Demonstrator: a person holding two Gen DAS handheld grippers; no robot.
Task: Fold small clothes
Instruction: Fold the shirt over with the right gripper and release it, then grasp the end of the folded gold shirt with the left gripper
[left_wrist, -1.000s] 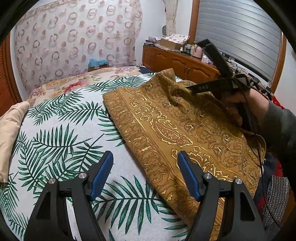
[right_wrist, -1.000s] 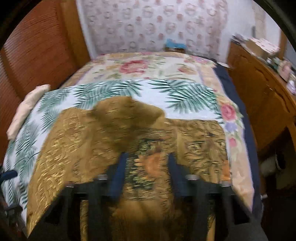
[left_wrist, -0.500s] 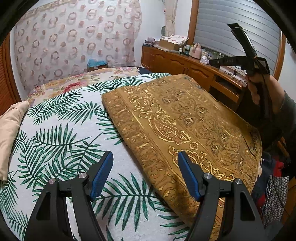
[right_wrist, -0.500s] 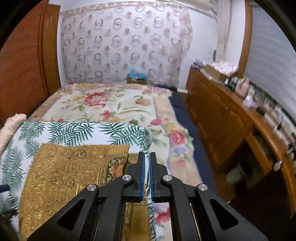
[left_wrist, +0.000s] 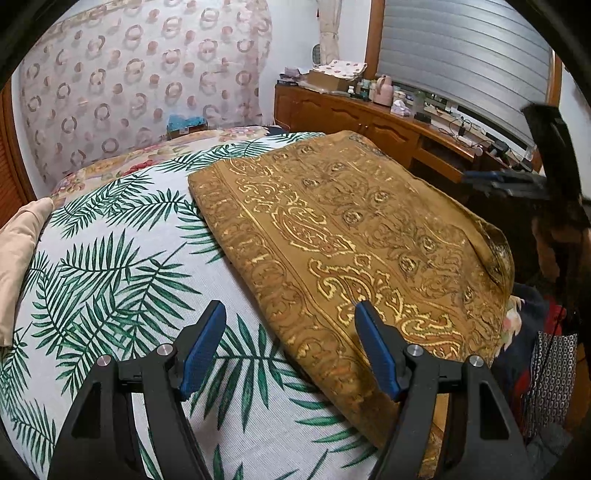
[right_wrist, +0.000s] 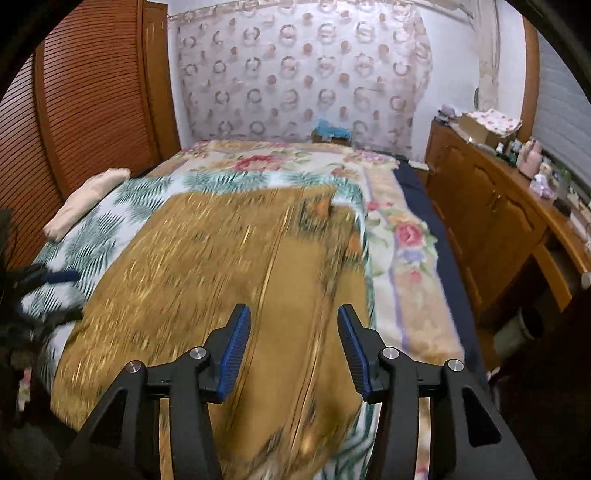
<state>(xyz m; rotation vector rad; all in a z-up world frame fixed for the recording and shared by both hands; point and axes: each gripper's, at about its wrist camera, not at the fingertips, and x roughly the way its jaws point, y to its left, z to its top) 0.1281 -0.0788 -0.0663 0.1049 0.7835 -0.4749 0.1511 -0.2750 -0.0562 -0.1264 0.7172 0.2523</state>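
A mustard-gold patterned cloth (left_wrist: 351, 229) lies folded flat on the palm-leaf bedspread (left_wrist: 110, 266). My left gripper (left_wrist: 288, 314) is open and empty, low over the cloth's near left edge. In the right wrist view the same cloth (right_wrist: 221, 266) spreads below, blurred by motion. My right gripper (right_wrist: 293, 317) is open and empty above the cloth's near right part. The right gripper also shows in the left wrist view (left_wrist: 517, 181), held up at the far right off the bed.
A beige folded garment (left_wrist: 18, 251) lies at the bed's left edge. A wooden dresser (right_wrist: 498, 221) with small items runs along the right wall. A louvered wooden door (right_wrist: 81, 110) stands on the left. A floral quilt (right_wrist: 295, 162) covers the far bed.
My right gripper let go of the cloth corner, lifted away shut, then opened and came back over the cloth. The cloth now lies flat. My left gripper stayed put.
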